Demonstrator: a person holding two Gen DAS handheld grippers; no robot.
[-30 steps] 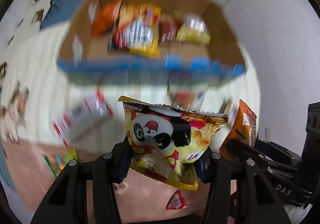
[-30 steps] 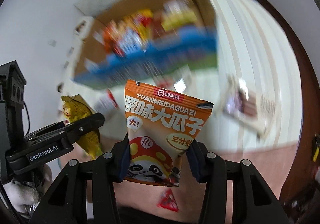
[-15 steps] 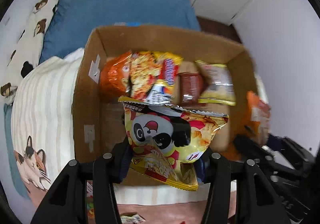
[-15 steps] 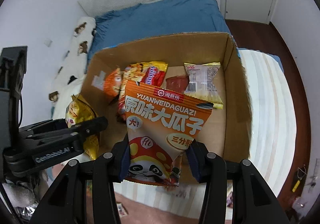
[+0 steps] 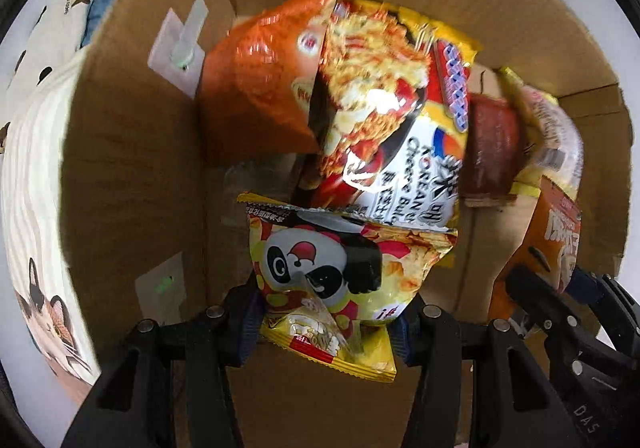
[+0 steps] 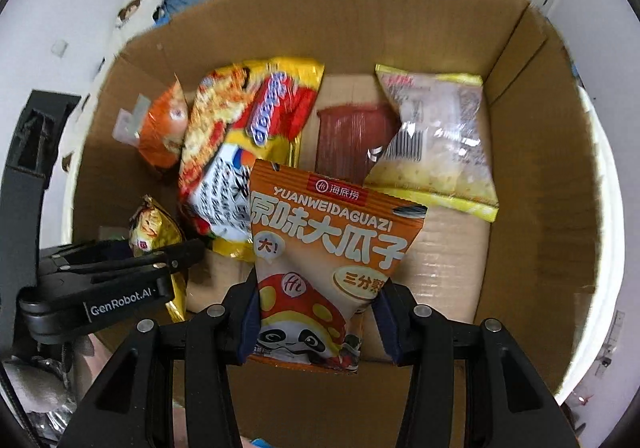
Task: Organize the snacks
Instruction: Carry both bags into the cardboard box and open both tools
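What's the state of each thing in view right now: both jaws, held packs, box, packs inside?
left gripper: jaws shut on the panda snack pack, over the box
right gripper: jaws shut on the orange seed pack, over the box
cardboard box: open-topped, partly filled
noodle pack: lying in the box
orange chip bag: in the box, against its wall
dark red pack: flat on the box floor
clear yellow-edged pack: lying in the box, overlapping the dark red pack

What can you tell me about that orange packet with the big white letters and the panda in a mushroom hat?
The orange packet is a glossy, sealed foil-like snack bag with crimped ends, printed YUANWEIDAGUAZI above large white characters, with a cartoon panda under a red spotted mushroom cap near the bottom. It stands upright, slightly tilted, pinched at its lower sides by the right hand-held gripper, whose blue pads press on it. It hangs inside the cardboard box, above the snacks already lying there; whether it touches them I cannot tell.
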